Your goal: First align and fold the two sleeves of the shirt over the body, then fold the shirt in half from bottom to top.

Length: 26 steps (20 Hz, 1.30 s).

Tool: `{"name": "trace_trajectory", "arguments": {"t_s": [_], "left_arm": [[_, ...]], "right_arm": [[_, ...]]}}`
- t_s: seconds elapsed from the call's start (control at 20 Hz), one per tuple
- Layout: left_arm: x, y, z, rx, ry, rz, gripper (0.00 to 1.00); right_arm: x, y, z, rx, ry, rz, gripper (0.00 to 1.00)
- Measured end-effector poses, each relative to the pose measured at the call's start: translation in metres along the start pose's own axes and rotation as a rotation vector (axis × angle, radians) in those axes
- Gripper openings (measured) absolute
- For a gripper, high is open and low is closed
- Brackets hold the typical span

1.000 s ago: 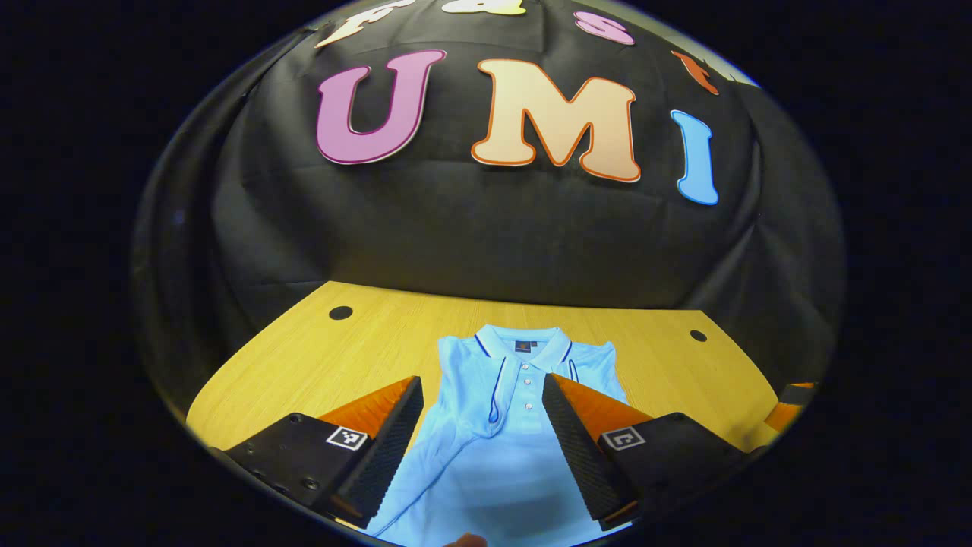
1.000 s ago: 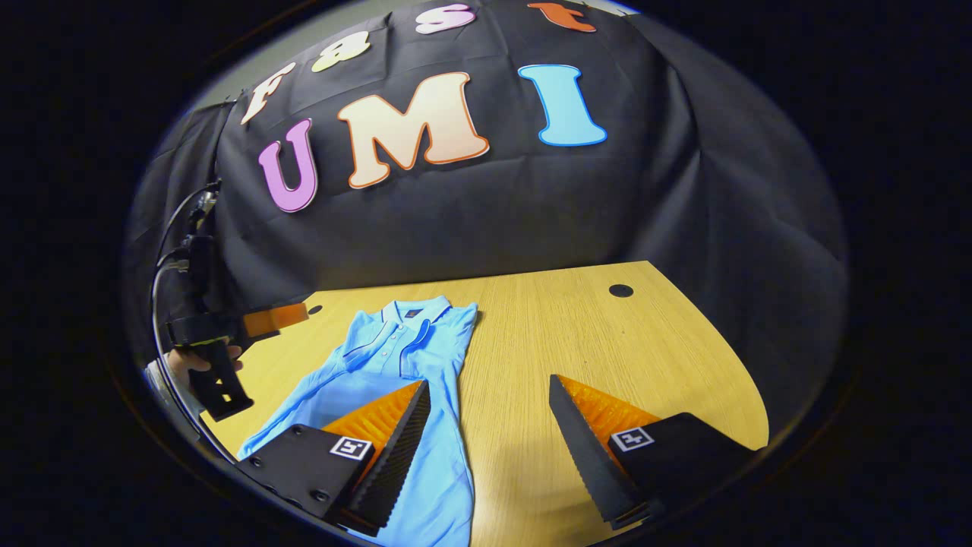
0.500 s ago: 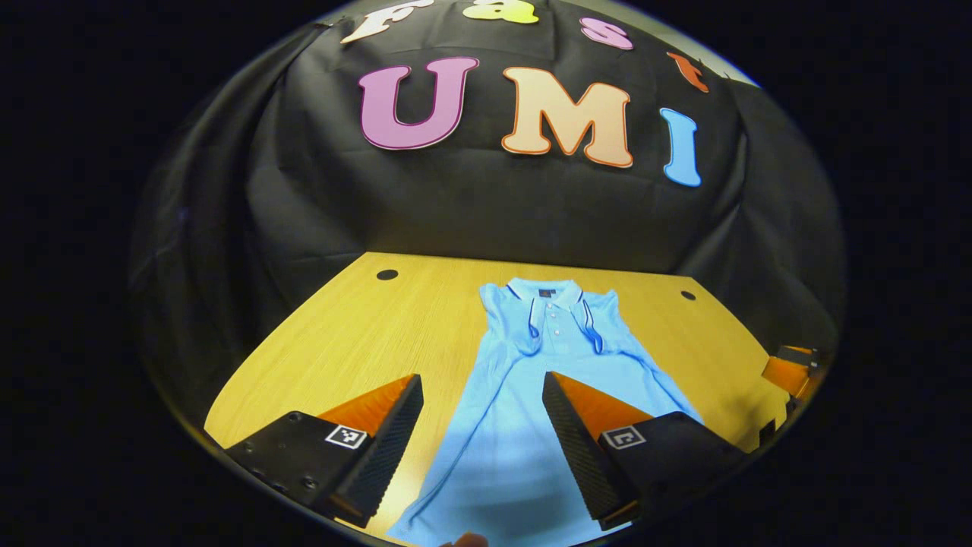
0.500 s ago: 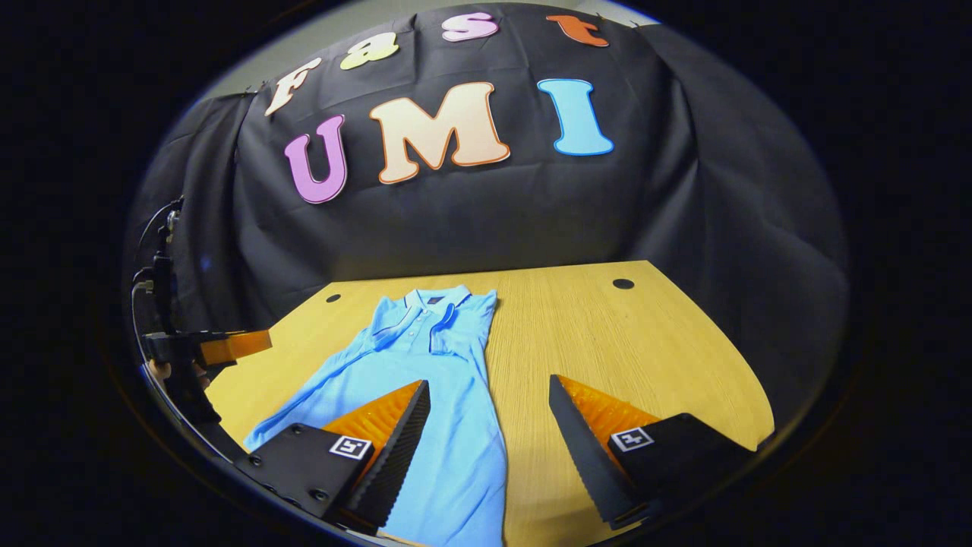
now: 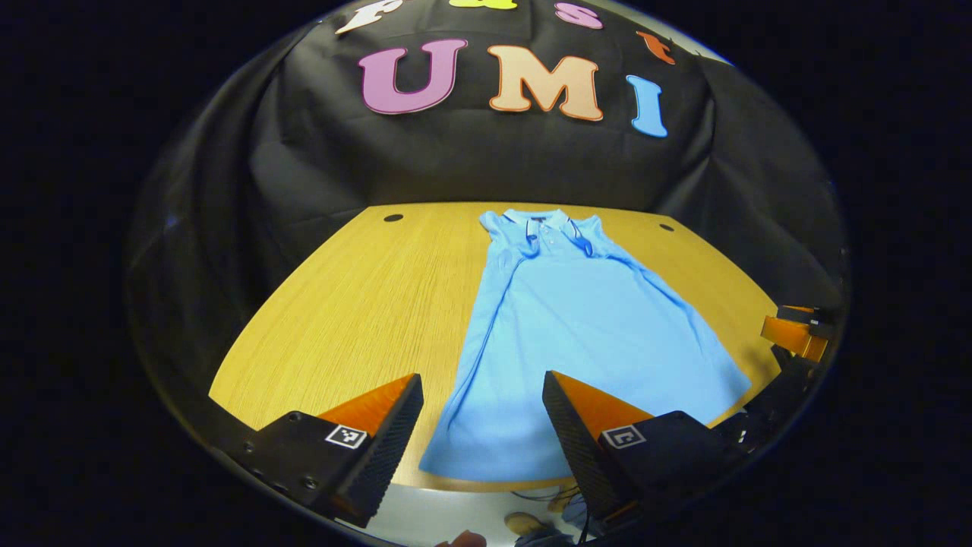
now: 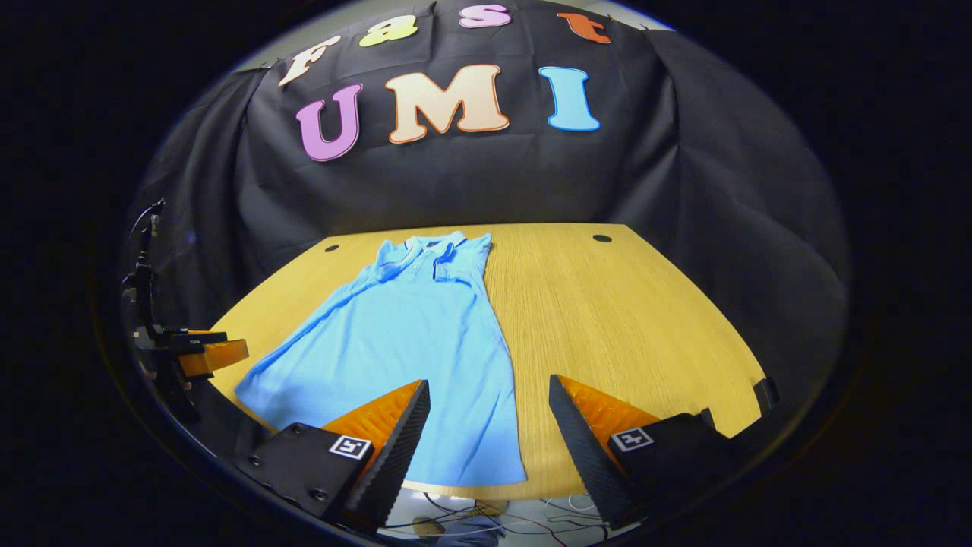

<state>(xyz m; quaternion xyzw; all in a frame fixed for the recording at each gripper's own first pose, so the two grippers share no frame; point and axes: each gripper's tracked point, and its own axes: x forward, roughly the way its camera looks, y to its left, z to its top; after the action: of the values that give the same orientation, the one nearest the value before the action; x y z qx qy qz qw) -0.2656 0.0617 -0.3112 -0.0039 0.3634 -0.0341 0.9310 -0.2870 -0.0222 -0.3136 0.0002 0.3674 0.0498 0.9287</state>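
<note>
Shirt [image 5: 592, 334] flat on table [image 5: 364, 304]; 2 grippers apparently clear, jaws apart.

Left gripper [image 5: 482, 425]: jaws are held wide apart, nothing is gripped between them. Right gripper [image 6: 490, 429]: jaws are likewise spread wide, nothing is gripped.

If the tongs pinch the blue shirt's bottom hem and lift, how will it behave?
The shirt lies flat in thin layers with the sleeves folded in, so it is probably floppy and will drape. It looks light. On the smooth wooden table it may slide, and the folded sleeves could slip loose.
</note>
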Motion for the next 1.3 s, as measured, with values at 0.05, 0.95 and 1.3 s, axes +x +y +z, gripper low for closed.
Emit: {"name": "trace_trajectory", "arguments": {"t_s": [0.05,0.95,1.3], "left_arm": [[0.001,0.002,-0.015,0.003,0.011,0.005,0.96],[0.019,0.005,-0.072,0.035,0.050,-0.041,0.92],[0.020,-0.016,-0.073,0.063,0.003,-0.059,0.02]], "right_arm": [[-0.001,-0.001,-0.009,-0.002,0.013,-0.007,0.98],[0.014,-0.002,-0.090,0.007,0.185,-0.040,0.92],[0.015,0.020,-0.090,0.011,0.200,0.015,0.11]]}}
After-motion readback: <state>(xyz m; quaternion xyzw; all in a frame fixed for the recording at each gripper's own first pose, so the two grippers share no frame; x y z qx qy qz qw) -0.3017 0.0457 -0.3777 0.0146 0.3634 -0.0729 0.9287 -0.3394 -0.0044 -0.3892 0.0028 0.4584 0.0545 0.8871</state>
